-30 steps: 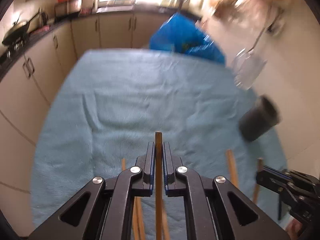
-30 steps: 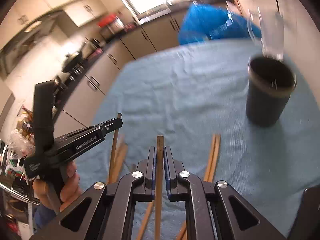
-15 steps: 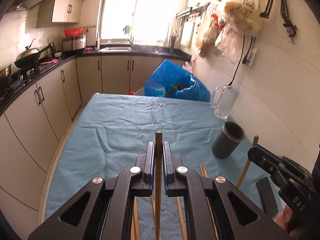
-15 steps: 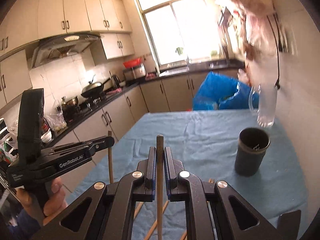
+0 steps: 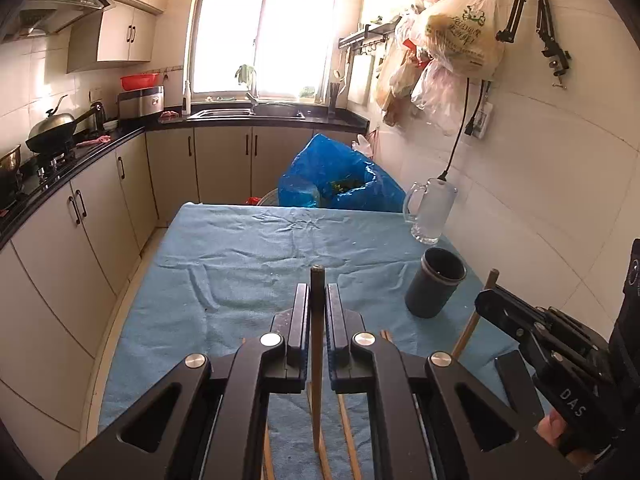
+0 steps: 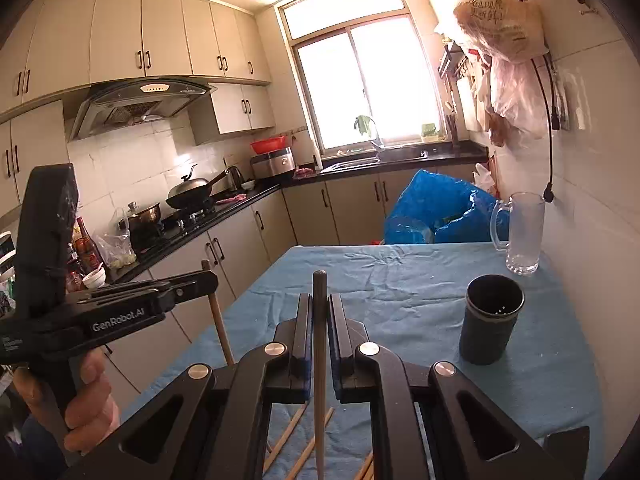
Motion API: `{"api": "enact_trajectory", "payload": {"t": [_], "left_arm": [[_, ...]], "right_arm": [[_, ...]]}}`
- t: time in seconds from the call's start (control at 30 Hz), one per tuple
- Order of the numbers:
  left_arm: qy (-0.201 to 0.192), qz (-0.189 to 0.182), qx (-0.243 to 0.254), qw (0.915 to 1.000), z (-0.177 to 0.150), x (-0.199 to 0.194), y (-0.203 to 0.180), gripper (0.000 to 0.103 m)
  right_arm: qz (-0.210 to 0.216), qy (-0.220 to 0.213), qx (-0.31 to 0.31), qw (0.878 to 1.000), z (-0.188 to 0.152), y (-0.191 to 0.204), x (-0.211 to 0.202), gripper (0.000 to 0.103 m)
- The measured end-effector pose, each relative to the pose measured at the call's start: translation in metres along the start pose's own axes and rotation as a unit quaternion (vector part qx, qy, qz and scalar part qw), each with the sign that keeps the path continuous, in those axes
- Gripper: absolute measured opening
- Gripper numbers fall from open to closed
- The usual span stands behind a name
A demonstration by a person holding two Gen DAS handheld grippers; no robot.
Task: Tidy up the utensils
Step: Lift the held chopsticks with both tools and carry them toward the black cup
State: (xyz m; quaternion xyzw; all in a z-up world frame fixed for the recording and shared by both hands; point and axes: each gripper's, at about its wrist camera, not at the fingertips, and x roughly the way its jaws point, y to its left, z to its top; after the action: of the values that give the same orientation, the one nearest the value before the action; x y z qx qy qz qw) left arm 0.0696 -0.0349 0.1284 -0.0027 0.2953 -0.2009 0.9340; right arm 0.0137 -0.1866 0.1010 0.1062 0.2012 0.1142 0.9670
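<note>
My left gripper point(image 5: 317, 300) is shut on a wooden chopstick point(image 5: 317, 344) that stands upright between its pads, held above the table. My right gripper point(image 6: 319, 308) is shut on another wooden chopstick point(image 6: 319, 360), also upright. Each gripper shows in the other's view: the right one point(image 5: 486, 302) at the right edge, the left one point(image 6: 208, 278) at the left. A dark cylindrical holder point(image 5: 435, 283) stands upright and empty on the blue cloth, ahead and right of both grippers; it also shows in the right wrist view point(image 6: 490, 319). Several loose chopsticks point(image 6: 304, 436) lie on the cloth below the grippers.
A blue cloth covers the table point(image 5: 248, 256). A clear glass mug point(image 5: 430, 212) stands behind the holder near the tiled wall. A blue plastic bag point(image 5: 340, 180) sits beyond the table's far edge. Kitchen cabinets and a counter point(image 5: 80, 208) run along the left.
Both grippers have risen and tilted up from the table, each with its chopstick. The view now takes in the whole kitchen, and the holder sits lower and farther off.
</note>
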Motion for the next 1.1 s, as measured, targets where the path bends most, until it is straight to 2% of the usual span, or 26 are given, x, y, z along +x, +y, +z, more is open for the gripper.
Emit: {"api": "enact_trajectory", "payload": {"t": [0.33,0.57,1.1], "left_arm": [[-0.004,-0.006,0.005,1.0000,0.007,-0.008,-0.008,0.007],[-0.005,-0.018,0.017,0.9997,0.020,-0.012,-0.023,0.007],[-0.002,-0.054,0.036,0.9979,0.065,0.001,-0.065,0.007]], "right_arm": [[-0.007,-0.016,0.005,1.000,0.007,-0.005,-0.013,0.008],[-0.021,-0.037,-0.005,0.999,0.024,-0.012,-0.029,0.008],[-0.061,-0.068,0.024,0.995,0.070,-0.067,-0.054,0.008]]}}
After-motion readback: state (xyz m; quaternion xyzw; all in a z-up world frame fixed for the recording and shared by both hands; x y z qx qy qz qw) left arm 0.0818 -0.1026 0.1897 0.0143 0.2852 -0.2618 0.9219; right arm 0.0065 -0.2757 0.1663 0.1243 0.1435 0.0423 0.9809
